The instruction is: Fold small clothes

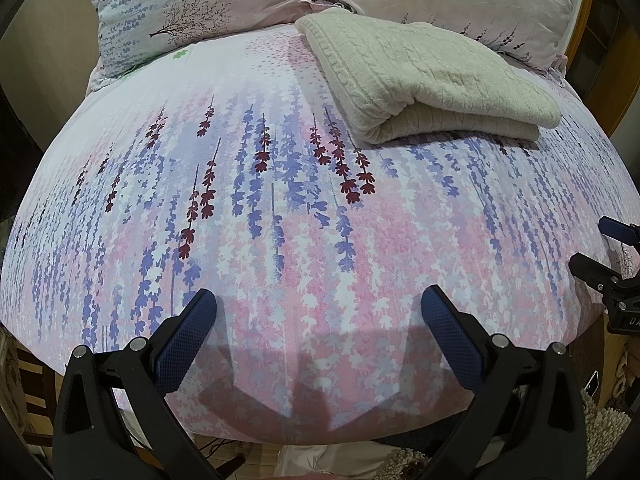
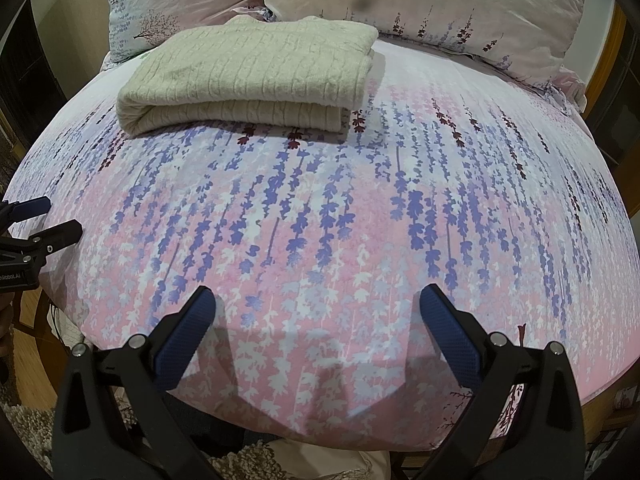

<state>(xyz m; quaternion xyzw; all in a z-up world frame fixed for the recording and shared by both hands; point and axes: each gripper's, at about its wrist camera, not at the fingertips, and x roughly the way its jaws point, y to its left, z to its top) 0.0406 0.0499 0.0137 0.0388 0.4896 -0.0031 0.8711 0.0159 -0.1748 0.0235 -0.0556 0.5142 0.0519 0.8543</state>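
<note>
A cream cable-knit garment [image 1: 424,80] lies folded into a thick rectangle on the far part of the bed, near the pillows; the right wrist view shows the same folded knit [image 2: 248,80] at upper left. My left gripper [image 1: 318,304] hovers open over the bed's near edge, nothing between its blue pads. My right gripper [image 2: 316,304] is open too, over the near edge further right, and empty. Each gripper shows at the other view's side: the right one [image 1: 596,246] at the right edge, the left one [image 2: 52,216] at the left edge. Both are far from the knit.
The bed sheet [image 1: 280,208] is pink and lilac with a flower print. Two patterned pillows [image 1: 192,8] [image 2: 440,0] lean at the head. A wooden bed frame [image 2: 604,56] rims the right side. A shaggy rug [image 1: 604,432] lies on the floor below the near edge.
</note>
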